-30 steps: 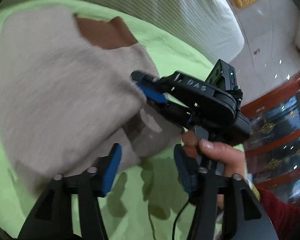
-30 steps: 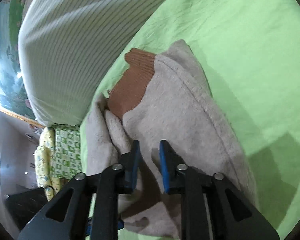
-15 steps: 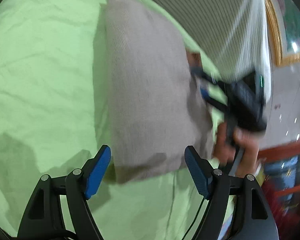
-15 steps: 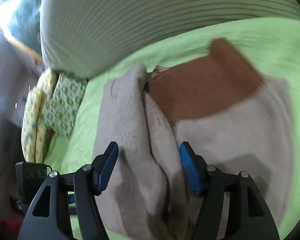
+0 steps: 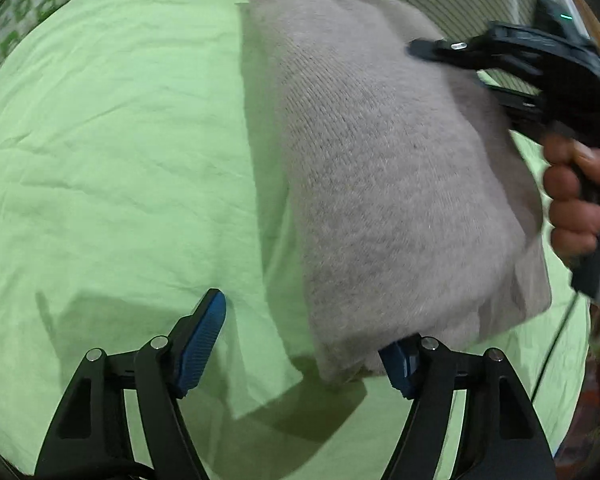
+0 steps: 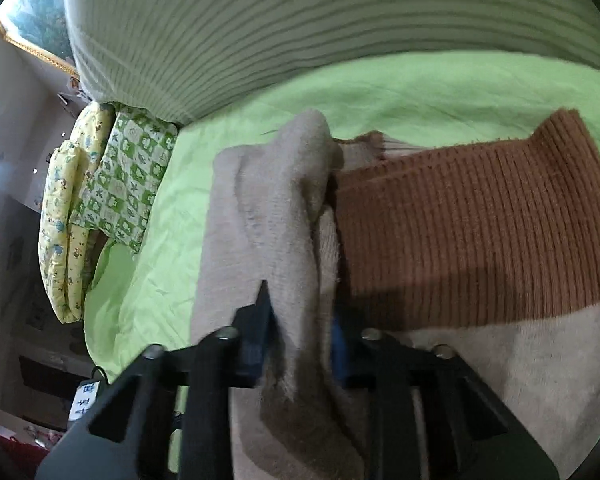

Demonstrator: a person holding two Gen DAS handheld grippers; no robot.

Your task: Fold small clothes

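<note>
A folded beige knit sweater [image 5: 388, 168] lies on the green bedsheet [image 5: 112, 160]. Its brown ribbed band [image 6: 472, 232] shows in the right wrist view beside beige folds [image 6: 276, 216]. My left gripper [image 5: 304, 344] is open and empty, with the sweater's near corner lying over its right pad. My right gripper [image 6: 300, 340] is shut on a thick fold of the sweater; it also shows in the left wrist view [image 5: 512, 64] at the sweater's far right edge, held by a hand.
A striped white-green pillow or duvet [image 6: 300, 28] lies behind the sweater. A folded yellow and green patterned blanket [image 6: 100, 196] sits at the bed's left edge. A framed picture [image 6: 28, 20] hangs on the wall.
My right gripper opened, moved in over a thick sweater fold and closed on it. My left gripper stayed open and shifted left, so the sweater sits to its right.
</note>
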